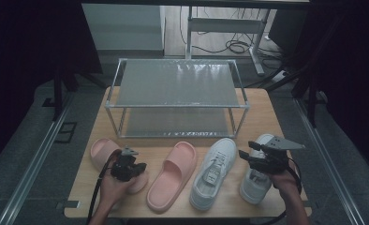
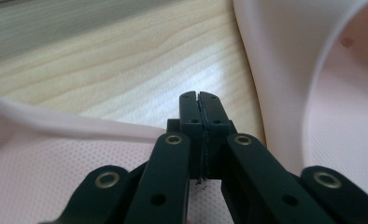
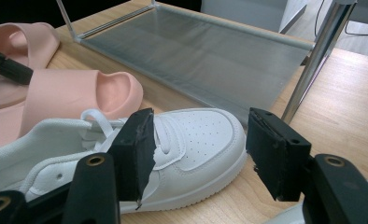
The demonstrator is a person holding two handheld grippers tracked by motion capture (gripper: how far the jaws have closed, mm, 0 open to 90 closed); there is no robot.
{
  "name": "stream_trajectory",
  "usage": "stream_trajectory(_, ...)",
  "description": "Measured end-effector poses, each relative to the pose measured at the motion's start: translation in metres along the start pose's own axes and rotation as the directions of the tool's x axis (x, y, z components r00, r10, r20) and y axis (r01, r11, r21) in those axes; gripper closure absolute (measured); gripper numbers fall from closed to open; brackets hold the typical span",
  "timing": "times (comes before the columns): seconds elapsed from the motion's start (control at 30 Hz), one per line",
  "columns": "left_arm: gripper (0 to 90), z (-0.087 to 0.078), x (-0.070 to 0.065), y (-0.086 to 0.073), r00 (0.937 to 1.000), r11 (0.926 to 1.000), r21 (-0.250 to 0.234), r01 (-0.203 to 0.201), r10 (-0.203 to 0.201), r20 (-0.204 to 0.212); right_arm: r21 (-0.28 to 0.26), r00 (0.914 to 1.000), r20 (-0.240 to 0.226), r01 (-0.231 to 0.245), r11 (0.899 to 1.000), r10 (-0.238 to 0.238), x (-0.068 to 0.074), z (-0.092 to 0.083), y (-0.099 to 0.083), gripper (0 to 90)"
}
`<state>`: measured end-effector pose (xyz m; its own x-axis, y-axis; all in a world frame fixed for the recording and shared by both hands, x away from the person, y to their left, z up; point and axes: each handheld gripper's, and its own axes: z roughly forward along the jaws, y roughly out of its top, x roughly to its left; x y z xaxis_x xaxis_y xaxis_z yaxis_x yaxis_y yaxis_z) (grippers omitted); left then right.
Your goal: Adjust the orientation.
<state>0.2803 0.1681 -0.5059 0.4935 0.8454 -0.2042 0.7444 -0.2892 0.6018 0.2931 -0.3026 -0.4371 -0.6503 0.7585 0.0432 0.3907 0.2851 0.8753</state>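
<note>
— Slippers first: where are they?

— Left pink slipper (image 1: pixel 103 152) lies at the near left of the table (image 1: pixel 262 117), and my left gripper (image 1: pixel 129 166) sits right over its heel end. In the left gripper view my jaws are pressed flat together with nothing between them, wood grain ahead, pink foam (image 2: pixel 345 93) curving on both sides. The second pink slipper (image 1: pixel 171 180) lies just beside it, toward the middle.

— And your other hand?

— My right gripper (image 1: pixel 249 152) hovers over the right white sneaker (image 1: pixel 257 180), jaws spread wide and empty. In the right gripper view the left white sneaker (image 3: pixel 191 140) shows between them, lying on the table farther off, toe toward the rack.

— Any brand or writing?

— None I can read. The sneaker's toe has only small perforations; its tongue carries a patch too blurred to make out. The slippers look plain.

— The rack?

— Two-shelf metal rack (image 1: pixel 178 84) stands behind the row of four shoes, both shelves bare.
</note>
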Motion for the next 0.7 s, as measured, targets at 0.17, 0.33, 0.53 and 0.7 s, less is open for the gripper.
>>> stream_trajectory(0.17,89.7,-0.008,0.003,-0.010,0.9998,0.9998,-0.013,0.016,-0.016,0.008,0.002,1.0000,-0.001,0.001,1.000,-0.001,0.001,0.001,0.000,42.4)
stream_trajectory(0.33,89.7,-0.014,0.005,-0.019,0.9997,0.9996,-0.021,0.021,-0.020,0.017,0.008,1.0000,0.000,0.001,1.000,-0.001,0.001,0.002,-0.001,42.5)
stream_trajectory(0.53,89.8,-0.022,0.007,-0.028,0.9996,0.9994,-0.022,0.025,-0.025,0.014,0.007,1.0000,0.001,-0.002,1.000,0.002,0.000,0.002,-0.001,42.4)
stream_trajectory(0.7,89.5,-0.029,0.010,-0.035,0.9995,0.9993,-0.021,0.030,-0.030,0.006,0.008,1.0000,0.001,-0.002,1.000,0.002,0.001,0.002,-0.001,42.4)
